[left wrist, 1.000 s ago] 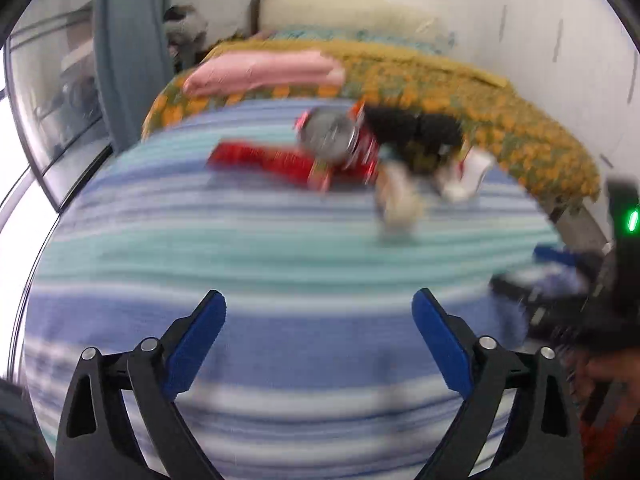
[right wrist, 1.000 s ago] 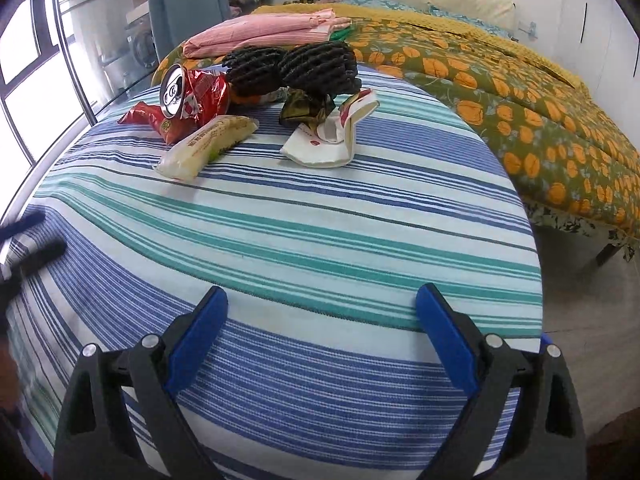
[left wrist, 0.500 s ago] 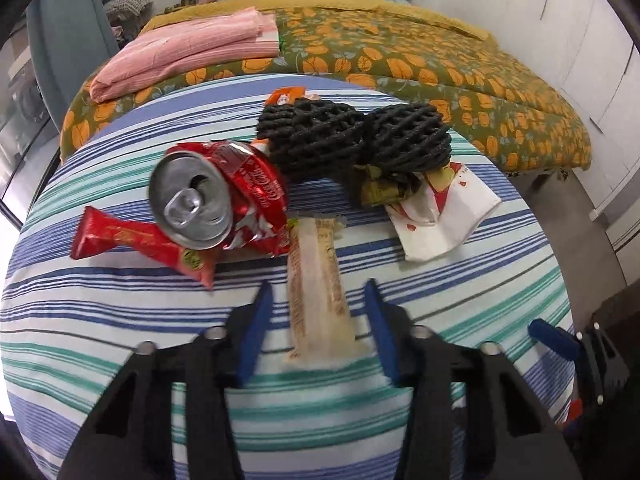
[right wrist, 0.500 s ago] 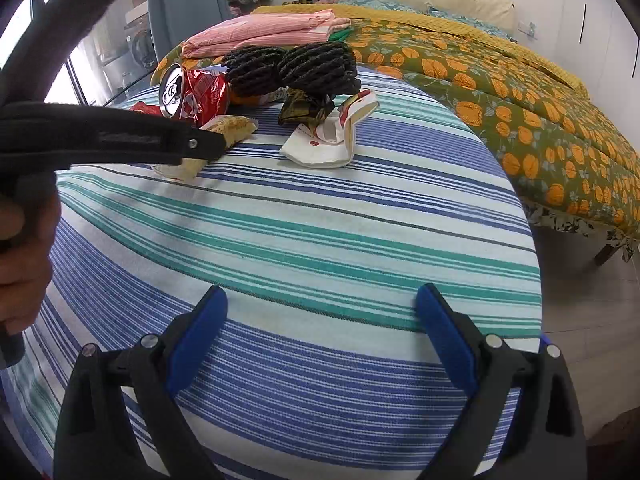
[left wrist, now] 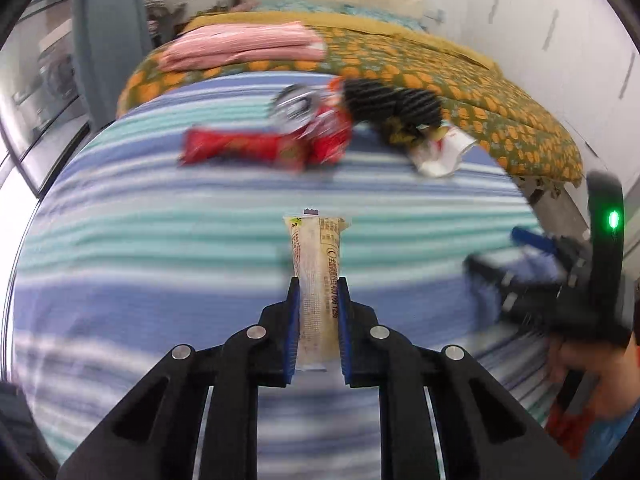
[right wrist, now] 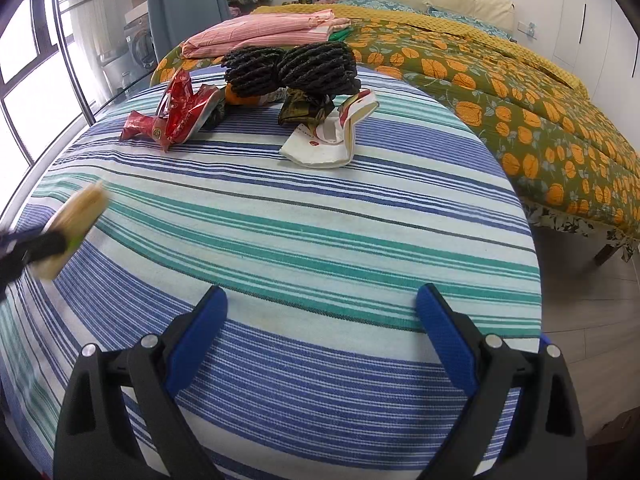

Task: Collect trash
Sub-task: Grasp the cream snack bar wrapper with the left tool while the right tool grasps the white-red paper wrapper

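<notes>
Motion blur smears most of the left wrist view, so the crushed red soda can (left wrist: 308, 120) and the flat red snack wrapper (left wrist: 240, 148) lying beside it read only as streaks, and the print on the pale cream tube-shaped snack packet (left wrist: 318, 272) is too small to read. In the right wrist view that packet (right wrist: 76, 220) is also blurred at the left edge, with the left tool (right wrist: 28, 246) cut off by the frame. The left tool (left wrist: 318, 292) is clenched on the packet, its 2 blue pads pressing the packet's sides, the packet's far end sticking out forward above the blue, teal and white striped cloth of the counter (left wrist: 160, 248). The right tool (right wrist: 320, 328) is spread wide and grips nothing, hanging over the counter's near edge; in the left wrist view it (left wrist: 532, 276) shows as a dark blur at the right. Half a second ago the left tool's pads stood apart on either side of the packet, which lay on the cloth touching the can; now they have closed on it and the packet is well clear of the remaining pile. The black foam mesh sleeves (right wrist: 292, 66), the crumpled olive-gold wrapper (right wrist: 304, 110) and the folded white and red paper carton (right wrist: 332, 136) sit where they were, and the right tool has not shifted.
</notes>
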Demonstrator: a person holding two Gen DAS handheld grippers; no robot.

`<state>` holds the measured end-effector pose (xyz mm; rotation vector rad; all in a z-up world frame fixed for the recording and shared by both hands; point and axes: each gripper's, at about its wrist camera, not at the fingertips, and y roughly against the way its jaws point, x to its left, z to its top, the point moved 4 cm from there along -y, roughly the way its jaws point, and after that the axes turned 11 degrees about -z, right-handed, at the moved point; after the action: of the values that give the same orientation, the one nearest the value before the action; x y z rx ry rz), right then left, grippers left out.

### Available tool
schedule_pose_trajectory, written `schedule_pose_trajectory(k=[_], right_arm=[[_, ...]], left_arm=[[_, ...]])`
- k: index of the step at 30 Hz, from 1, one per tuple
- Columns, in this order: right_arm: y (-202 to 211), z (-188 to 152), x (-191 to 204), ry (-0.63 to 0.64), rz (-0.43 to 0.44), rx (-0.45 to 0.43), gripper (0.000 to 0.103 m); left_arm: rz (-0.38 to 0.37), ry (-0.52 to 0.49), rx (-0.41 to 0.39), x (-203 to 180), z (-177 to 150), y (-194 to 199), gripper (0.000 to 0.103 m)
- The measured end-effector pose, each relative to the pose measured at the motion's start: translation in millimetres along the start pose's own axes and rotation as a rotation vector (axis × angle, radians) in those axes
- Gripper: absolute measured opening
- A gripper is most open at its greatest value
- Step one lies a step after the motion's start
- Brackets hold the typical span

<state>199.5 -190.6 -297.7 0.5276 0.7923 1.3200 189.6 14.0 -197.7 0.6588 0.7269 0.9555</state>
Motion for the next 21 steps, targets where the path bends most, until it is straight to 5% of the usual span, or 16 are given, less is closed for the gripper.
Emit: schedule_pose_trajectory(k=[4,8,14,19,21], right_arm=[[0.3,0.0,0.0,-0.001,0.000,0.000,0.093],[0.9,-0.9,-0.5,-0.007,0.003,0.001,0.093],[2.0,-2.1,-0.6,-0.013,0.008,-0.001,0.093],[3.4,9.7,-13.8,-0.101,0.100,-0.014,0.092],[1.2,28.7,-24.1,-0.141,0.097,-0.023,0.082]], left_arm=[[0.036,0.025,-0.026,20.4,-16.7,9.1,0.021],[0.079,0.010,-0.041,24.8,-11.5,3.6,0.064],[0.160,-0.029,-0.001,29.3,-9.0,-16.5,0.079],[0.115,0.013,0.010,39.1,-8.4,-19.0,0.093],[0.132,-0.006,0.022,35.4,-8.1,-22.7,0.095]])
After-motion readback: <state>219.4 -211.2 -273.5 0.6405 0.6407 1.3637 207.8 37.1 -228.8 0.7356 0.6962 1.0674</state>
